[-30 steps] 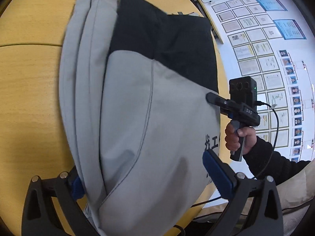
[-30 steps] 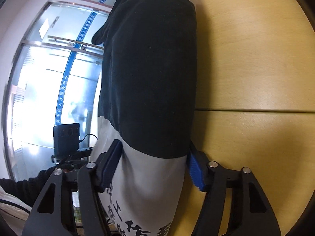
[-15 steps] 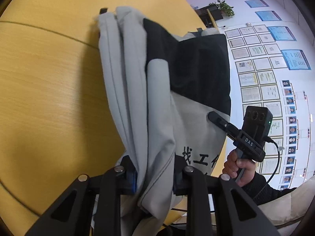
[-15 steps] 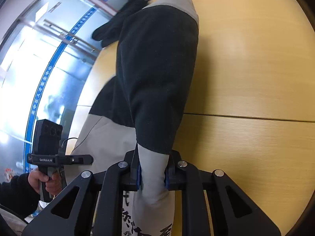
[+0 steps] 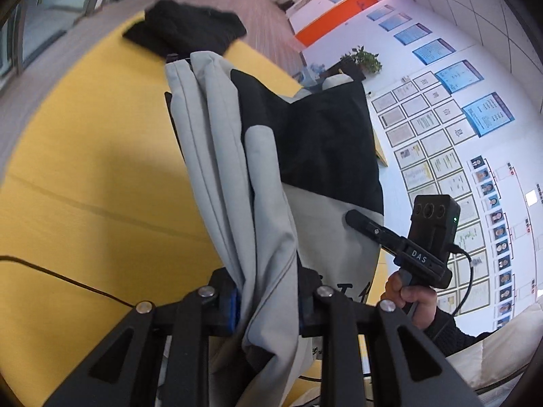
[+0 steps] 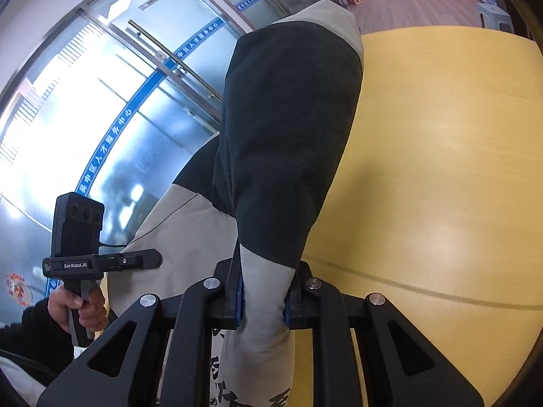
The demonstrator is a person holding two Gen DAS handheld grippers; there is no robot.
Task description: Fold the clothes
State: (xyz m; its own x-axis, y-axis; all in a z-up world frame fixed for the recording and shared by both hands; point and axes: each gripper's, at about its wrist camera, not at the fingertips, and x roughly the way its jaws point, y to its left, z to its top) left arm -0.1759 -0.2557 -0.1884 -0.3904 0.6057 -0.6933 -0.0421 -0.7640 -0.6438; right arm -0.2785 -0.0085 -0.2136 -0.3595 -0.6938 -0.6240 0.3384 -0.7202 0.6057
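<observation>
- Through the left wrist camera we see a dark garment (image 5: 185,30) bunched at the far edge of the yellow table (image 5: 85,169), and a wall of framed papers (image 5: 437,156); the right wrist camera shows neither.
- The right wrist camera instead shows us glass doors (image 6: 135,108) with a blue band of writing.
- We count one grey and black jacket (image 5: 258,176), two grippers, and two hands on their handles.
- The jacket hangs lifted above the table, held between the two grippers.
- Our left gripper (image 5: 268,300) is clamped on a bunched grey edge of the jacket, with the cloth spilling below its fingers.
- Our right gripper (image 6: 263,302) is closed tight on a grey fold beside the black panel.
- Each hand (image 5: 412,300) wraps a handle from below, with the gripper pointing towards the cloth.
</observation>
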